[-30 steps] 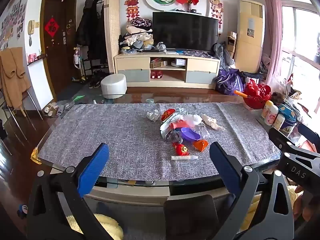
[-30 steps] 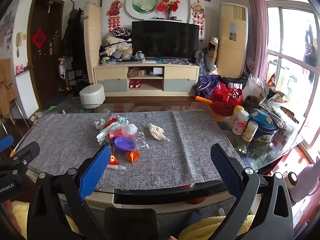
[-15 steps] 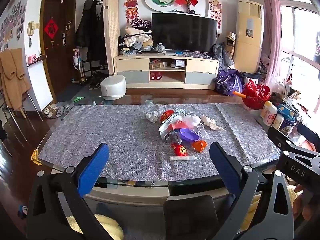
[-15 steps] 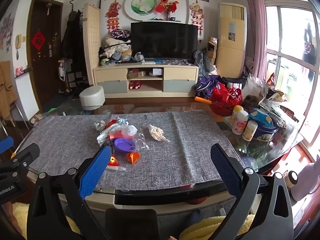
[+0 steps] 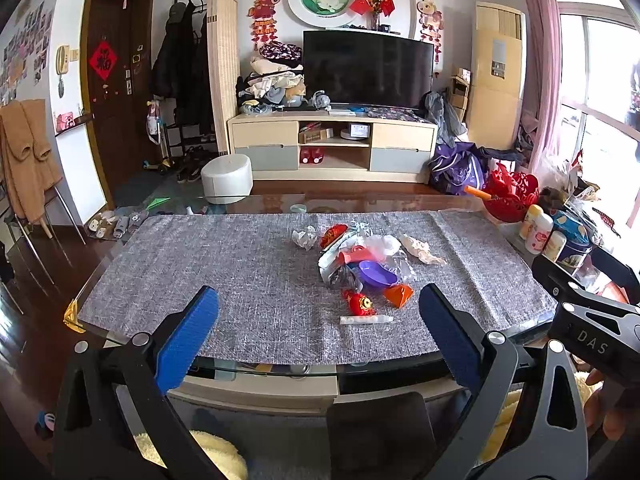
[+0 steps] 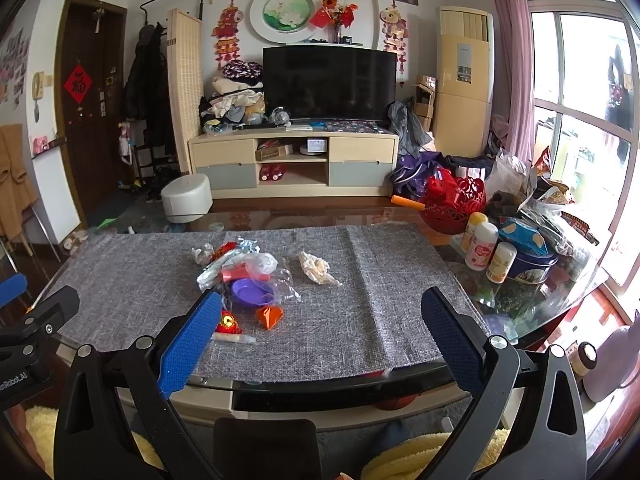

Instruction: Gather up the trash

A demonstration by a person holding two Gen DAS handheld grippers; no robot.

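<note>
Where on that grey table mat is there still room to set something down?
The grey mat lies bare left of the crumpled paper ball, out to its left edge, and also right of the crumpled tissue. The trash pile crowds the middle, and bottles crowd the table's right end.

Both the left gripper (image 5: 318, 326) and right gripper (image 6: 320, 328) have black plastic frames, textured blue finger pads (image 5: 188, 336), silver screws; white "DAS" lettering marks one.
</note>
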